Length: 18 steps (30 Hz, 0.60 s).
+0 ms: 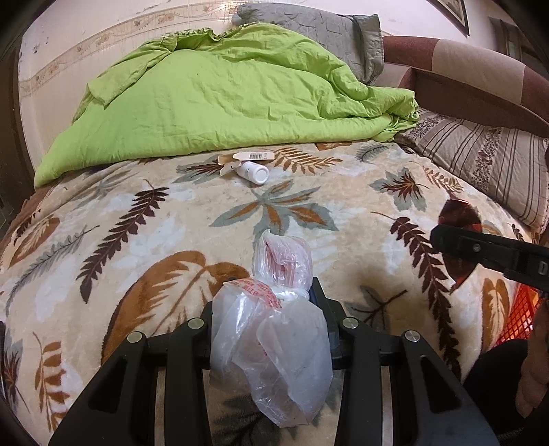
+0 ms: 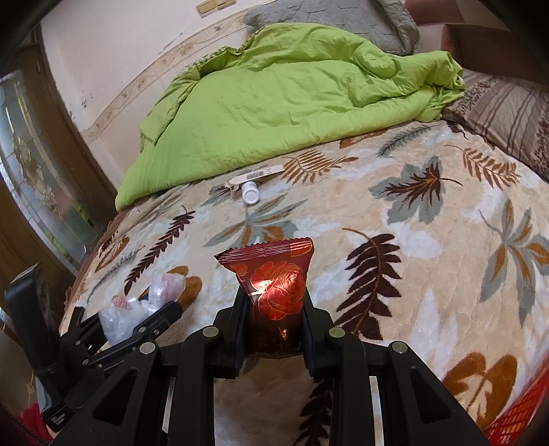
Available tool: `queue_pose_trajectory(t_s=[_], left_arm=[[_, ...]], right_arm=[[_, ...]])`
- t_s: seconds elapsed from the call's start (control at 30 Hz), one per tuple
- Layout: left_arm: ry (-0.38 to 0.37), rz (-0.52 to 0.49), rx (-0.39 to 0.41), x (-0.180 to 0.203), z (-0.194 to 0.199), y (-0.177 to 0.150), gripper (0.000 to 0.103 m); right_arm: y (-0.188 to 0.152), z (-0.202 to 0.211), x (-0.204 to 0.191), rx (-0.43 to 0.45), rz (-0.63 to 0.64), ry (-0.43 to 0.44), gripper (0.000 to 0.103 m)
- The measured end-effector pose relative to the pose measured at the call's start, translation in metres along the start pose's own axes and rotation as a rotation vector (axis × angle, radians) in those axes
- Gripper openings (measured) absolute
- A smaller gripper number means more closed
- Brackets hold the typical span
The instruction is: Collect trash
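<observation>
Meanwhile, the left gripper point(image 1: 271, 302) is pinched on a crumpled clear plastic bag point(image 1: 274, 343) with red print, which bulges out between its black fingers and hangs above the leaf-patterned blanket point(image 1: 137, 223) covering the bed. In the right wrist view the same gripper shows at about 8 o'clock, the bag point(image 2: 127, 315) bunched in its jaws. The right gripper point(image 2: 274, 305) clamps a dark red snack packet point(image 2: 274, 274) printed with a rose; the packet stands upright between the fingers with its crimped top edge pointing toward 12 o'clock. In the left wrist view the right gripper's finger point(image 1: 480, 250) enters from 3 o'clock, with the packet's red foil point(image 1: 459, 212) just behind it.

Farther up the blanket, toward 12 o'clock, a small white bottle point(image 1: 254, 171) lies on its side, touching a flat cardboard box with a barcode point(image 1: 250, 156) just beyond it. Both sit right at the edge of a rumpled lime-green quilt point(image 1: 223, 96). A grey quilted pillow point(image 1: 326, 31) rests behind the quilt, and a striped pillow point(image 1: 480, 154) lies at 2 o'clock. An orange-red mesh basket point(image 1: 518, 315) peeks in at the blanket's edge near 4 o'clock.
</observation>
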<state>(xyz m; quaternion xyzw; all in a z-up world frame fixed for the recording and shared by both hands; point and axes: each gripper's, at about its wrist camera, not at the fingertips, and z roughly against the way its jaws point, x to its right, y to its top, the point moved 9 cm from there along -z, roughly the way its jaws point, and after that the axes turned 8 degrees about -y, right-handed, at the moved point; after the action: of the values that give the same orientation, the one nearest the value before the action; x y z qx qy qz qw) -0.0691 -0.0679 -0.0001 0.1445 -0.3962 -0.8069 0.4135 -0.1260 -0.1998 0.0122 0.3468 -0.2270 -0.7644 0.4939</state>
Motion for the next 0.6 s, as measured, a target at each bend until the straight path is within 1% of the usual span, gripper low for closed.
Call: queue_pose_trajectory(t_s=[0.23, 0.33, 0.5, 0.6], left_arm=[[-0.004, -0.022, -0.005, 0.015, 0.01, 0.001, 0.037], [-0.004, -0.017, -0.003, 0.018, 0.013, 0.003, 0.037], [0.018, -0.024, -0.004, 0.021, 0.014, 0.005, 0.037], [0.045, -0.041, -0.012, 0.022, 0.018, 0.006, 0.037]], right_arm=[[0.002, 0.006, 0.004, 0.021, -0.016, 0.009, 0.029], [0.002, 0.009, 0.005, 0.026, -0.022, 0.011, 0.029], [0.001, 0.015, 0.01, 0.035, -0.035, 0.0, 0.029], [-0.002, 0.021, 0.012, 0.043, -0.038, 0.001, 0.029]])
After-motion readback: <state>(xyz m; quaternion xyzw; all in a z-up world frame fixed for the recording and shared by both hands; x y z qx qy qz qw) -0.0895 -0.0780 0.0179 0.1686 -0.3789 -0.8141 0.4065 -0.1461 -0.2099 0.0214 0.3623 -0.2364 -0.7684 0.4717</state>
